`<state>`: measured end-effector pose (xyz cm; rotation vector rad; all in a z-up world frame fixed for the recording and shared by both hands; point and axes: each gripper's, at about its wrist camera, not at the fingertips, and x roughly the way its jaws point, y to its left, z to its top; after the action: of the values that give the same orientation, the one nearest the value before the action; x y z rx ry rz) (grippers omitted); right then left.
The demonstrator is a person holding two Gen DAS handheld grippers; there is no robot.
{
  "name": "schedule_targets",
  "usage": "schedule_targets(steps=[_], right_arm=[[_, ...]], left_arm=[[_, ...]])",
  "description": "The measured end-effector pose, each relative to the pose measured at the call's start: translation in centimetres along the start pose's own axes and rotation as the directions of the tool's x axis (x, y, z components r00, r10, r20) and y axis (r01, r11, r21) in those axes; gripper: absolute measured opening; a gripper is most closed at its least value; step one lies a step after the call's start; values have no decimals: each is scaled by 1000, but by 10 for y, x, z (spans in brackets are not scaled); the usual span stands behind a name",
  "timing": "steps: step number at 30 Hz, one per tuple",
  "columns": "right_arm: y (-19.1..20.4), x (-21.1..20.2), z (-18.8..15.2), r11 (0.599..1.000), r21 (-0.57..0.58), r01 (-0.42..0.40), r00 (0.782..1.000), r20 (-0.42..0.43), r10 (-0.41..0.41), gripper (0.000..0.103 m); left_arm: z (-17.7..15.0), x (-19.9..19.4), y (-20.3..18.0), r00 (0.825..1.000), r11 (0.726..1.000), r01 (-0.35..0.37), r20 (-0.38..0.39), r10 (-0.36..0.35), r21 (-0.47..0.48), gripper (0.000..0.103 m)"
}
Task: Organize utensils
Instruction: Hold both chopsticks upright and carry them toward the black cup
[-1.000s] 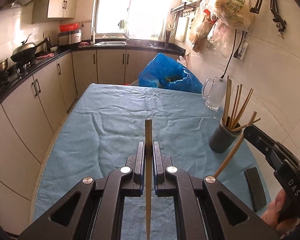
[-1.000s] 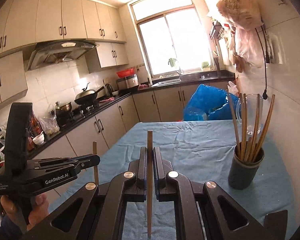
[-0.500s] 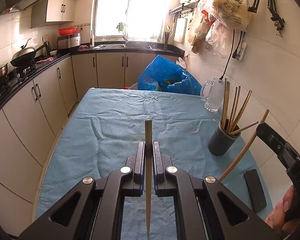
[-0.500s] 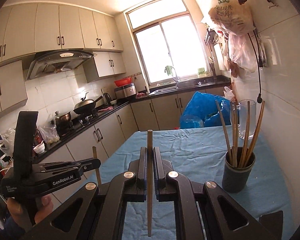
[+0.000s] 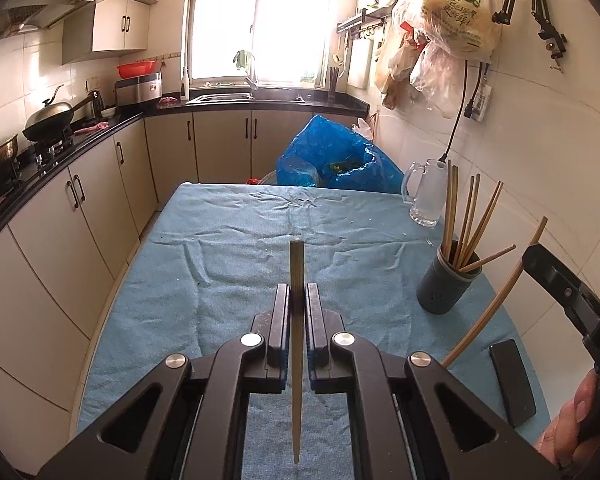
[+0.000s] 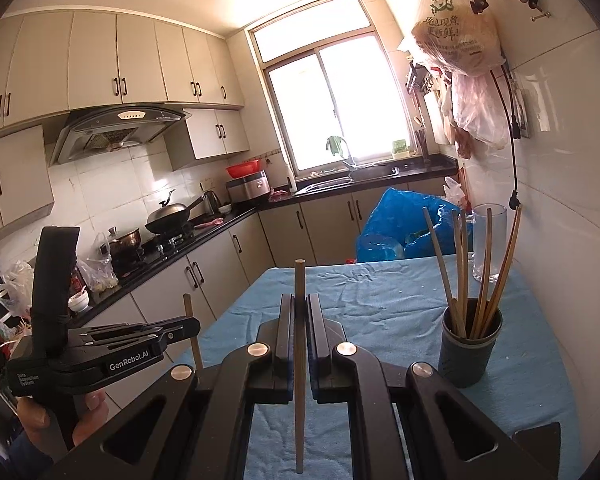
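Note:
My left gripper (image 5: 298, 294) is shut on a wooden chopstick (image 5: 297, 268) that stands upright between its pads, above the blue-clothed table (image 5: 236, 264). My right gripper (image 6: 299, 304) is likewise shut on a second chopstick (image 6: 299, 280), also held upright. A dark grey holder (image 5: 446, 284) with several chopsticks stands at the table's right side; in the right wrist view the holder (image 6: 470, 354) is close, ahead and to the right. The right gripper's body (image 5: 572, 304) and its chopstick (image 5: 496, 300) show at the right of the left wrist view. The left gripper (image 6: 192, 322) shows at lower left in the right view.
A glass mug (image 5: 426, 194) stands behind the holder near the wall. A black phone (image 5: 512, 380) lies on the cloth at the near right. A blue plastic bag (image 5: 336, 164) sits past the table's far end. Counters with a wok (image 5: 50, 118) run along the left.
In the left wrist view the right gripper and its chopstick have shifted right and slightly up, away from the holder. In the right view the holder has dropped lower. Both grips are unchanged.

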<state>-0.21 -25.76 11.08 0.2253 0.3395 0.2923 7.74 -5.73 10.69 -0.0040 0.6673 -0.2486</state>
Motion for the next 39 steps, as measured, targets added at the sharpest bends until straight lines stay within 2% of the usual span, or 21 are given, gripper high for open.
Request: schedule_targets(steps=[21,39], right_arm=[[-3,-21,10,1000,7,5,999,46,-5,6],[-21,-56,27,999,31,18,992,124,-22,6]], left_arm=[[5,-10,-8,1000,999,-10,16,9,31,6],[16,-10,-39,1000,996,-4,21,2,90,6]])
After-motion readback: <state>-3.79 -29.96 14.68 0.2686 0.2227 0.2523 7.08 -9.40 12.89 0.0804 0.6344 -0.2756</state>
